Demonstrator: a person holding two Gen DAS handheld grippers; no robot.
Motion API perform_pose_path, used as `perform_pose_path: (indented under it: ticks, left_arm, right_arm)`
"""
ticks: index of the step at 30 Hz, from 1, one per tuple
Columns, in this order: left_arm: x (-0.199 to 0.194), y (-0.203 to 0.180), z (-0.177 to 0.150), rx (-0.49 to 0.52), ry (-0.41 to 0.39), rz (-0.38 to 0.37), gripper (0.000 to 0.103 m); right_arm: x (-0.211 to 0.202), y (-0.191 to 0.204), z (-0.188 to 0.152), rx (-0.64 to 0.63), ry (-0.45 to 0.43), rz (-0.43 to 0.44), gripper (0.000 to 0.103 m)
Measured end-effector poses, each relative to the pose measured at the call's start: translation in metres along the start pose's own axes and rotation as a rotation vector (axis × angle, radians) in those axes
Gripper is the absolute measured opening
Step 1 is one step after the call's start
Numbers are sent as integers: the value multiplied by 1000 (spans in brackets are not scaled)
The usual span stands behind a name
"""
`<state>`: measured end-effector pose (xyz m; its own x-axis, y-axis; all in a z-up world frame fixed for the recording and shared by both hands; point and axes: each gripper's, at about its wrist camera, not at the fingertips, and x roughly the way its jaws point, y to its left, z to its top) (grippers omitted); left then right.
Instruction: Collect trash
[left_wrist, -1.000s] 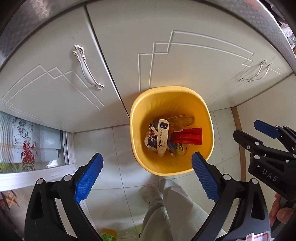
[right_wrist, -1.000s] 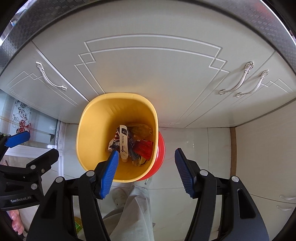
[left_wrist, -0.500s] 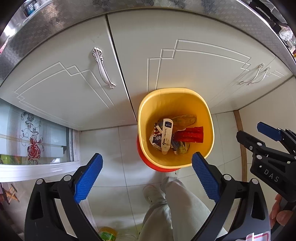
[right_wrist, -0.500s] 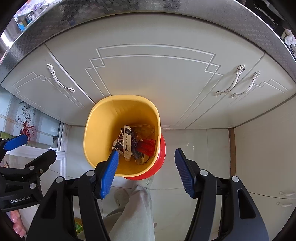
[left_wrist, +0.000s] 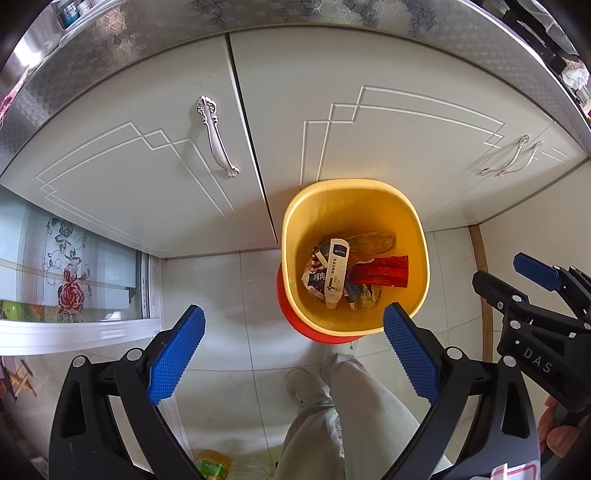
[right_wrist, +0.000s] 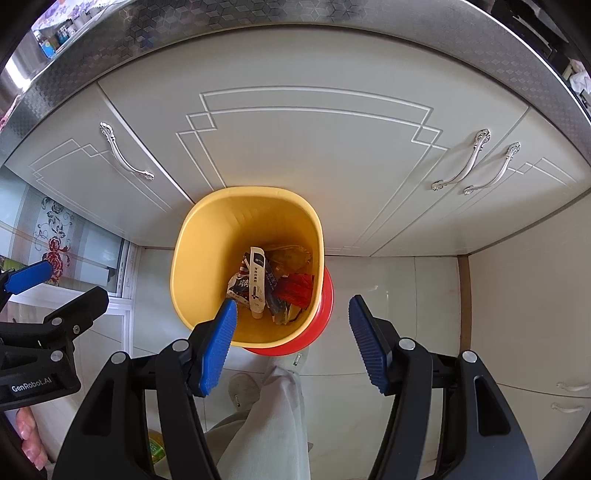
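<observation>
We're hovering both tools, left tool (left_wrist: 291, 350) and right tool (right_wrist: 291, 343), jaws apart and empty, right above the yellow bin (left_wrist: 421, 229), trash (left_wrist: 334, 273) lying straight below.

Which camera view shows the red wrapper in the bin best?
The left wrist view: the red wrapper lies flat and fully visible in the yellow bin. In the right wrist view the wrapper looks smaller and sits close against the bin wall.

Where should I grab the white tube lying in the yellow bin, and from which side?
Grip the white tube across its flat middle, coming straight down from above. It lies on top of the other wrappers, cap end toward the person's leg, and the yellow bin walls block any sideways approach. Both claws hang open and empty.
</observation>
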<state>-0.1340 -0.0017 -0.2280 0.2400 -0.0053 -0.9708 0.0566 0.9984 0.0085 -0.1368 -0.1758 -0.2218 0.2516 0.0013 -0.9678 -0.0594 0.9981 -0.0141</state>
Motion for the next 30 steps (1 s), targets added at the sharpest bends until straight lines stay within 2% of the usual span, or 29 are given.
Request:
perform_pose_path:
  ticks: [18, 30]
  left_arm:
    - [0, 2, 4, -20, 8, -3, 97]
    - [1, 3, 4, -37, 8, 31, 97]
  right_arm:
    - [0, 3, 2, 2, 4, 3, 64]
    - [3, 6, 2, -8, 12, 3, 64]
